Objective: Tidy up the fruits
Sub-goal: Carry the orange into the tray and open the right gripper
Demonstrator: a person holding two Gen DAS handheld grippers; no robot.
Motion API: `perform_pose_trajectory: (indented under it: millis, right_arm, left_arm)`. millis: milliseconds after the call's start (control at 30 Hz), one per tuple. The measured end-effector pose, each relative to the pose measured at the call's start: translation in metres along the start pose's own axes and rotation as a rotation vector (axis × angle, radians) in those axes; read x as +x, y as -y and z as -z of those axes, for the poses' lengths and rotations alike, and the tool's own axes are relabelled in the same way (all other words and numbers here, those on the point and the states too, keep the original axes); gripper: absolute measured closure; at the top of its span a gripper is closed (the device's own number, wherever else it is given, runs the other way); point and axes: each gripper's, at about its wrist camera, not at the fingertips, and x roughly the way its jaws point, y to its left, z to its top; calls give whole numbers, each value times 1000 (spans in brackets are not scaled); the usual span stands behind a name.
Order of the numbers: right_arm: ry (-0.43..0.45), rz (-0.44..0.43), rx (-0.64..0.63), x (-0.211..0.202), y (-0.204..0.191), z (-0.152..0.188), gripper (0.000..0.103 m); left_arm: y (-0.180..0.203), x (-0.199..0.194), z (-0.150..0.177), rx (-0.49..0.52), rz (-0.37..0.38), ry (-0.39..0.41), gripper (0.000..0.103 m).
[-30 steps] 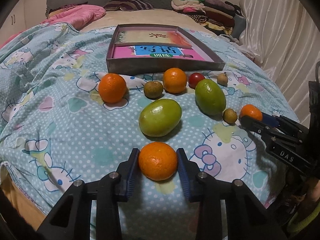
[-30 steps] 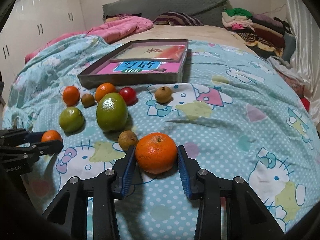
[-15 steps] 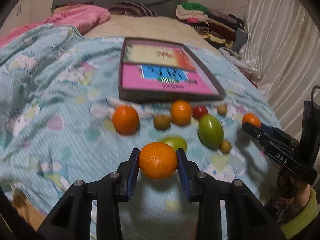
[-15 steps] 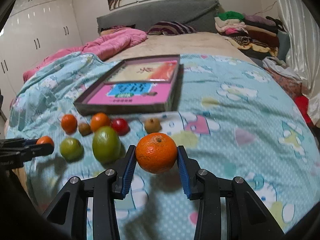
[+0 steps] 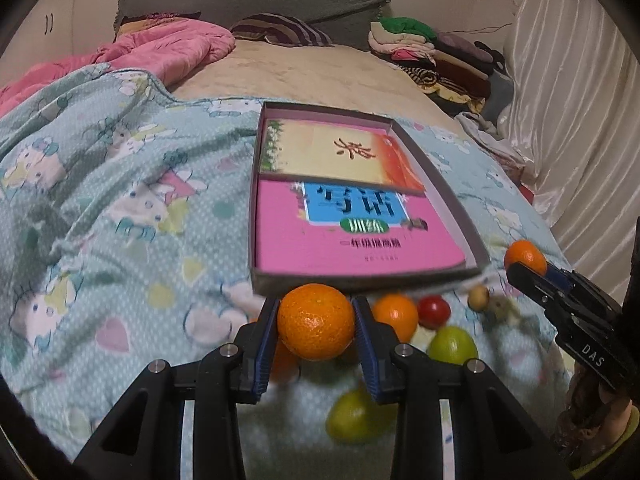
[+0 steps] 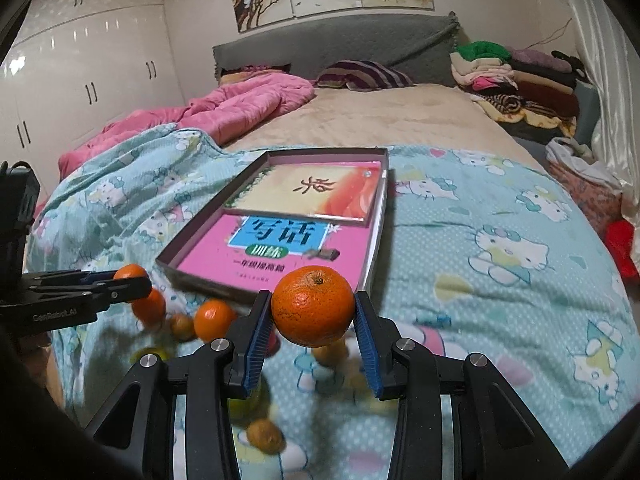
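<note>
Your left claw [image 5: 316,334] is squeezed tight on an orange [image 5: 316,322]. The blue pads [image 5: 265,344] press on both sides of it. You hold it up in the air, above the blanket [image 5: 120,220], just in front of the near edge of the box [image 5: 448,208].

The box is flat and open. It lies on the blanket in the middle of the bed. Inside it are two books: a pink book [image 5: 340,240] near you and a yellow and red book [image 5: 336,152] farther back, lying partly on top of the pink one.

Below and to the right of your left claw, more fruit sits on the blanket. There is another orange fruit [image 5: 394,314], a small red fruit [image 5: 434,311], a small brown fruit [image 5: 478,297], and two green fruits [image 5: 452,346], one nearer to you [image 5: 354,418]. They look blurry.

Your right claw [image 6: 314,320] is also squeezed tight on an orange [image 6: 313,306], with the stem end up. Its pads [image 6: 367,340] touch both sides. This one is up in the air too, near the front right corner of the box.

From the right camera, more fruit lies on the blanket to the left and below the claw, also blurry, so you cannot tell each one well.

At the head of the bed are a pink quilt [image 6: 224,108], a striped pillow [image 6: 360,74] and a pile of folded clothes [image 6: 516,80].
</note>
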Motion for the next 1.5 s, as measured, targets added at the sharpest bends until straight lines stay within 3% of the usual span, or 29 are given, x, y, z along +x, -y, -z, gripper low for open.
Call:
perform_pose_trajectory:
  millis: [467, 1033, 1500]
  right_arm:
    - [-64, -31, 10, 48, 11, -32, 62]
    - [-175, 4, -47, 91, 4, -37, 62]
    - [-182, 29, -101, 94, -2, -33, 61]
  left_arm:
    - [9, 48, -42, 53, -35, -31, 66]
    - [7, 82, -42, 75, -51, -71, 66]
    - [5, 82, -42, 69, -50, -68, 66]
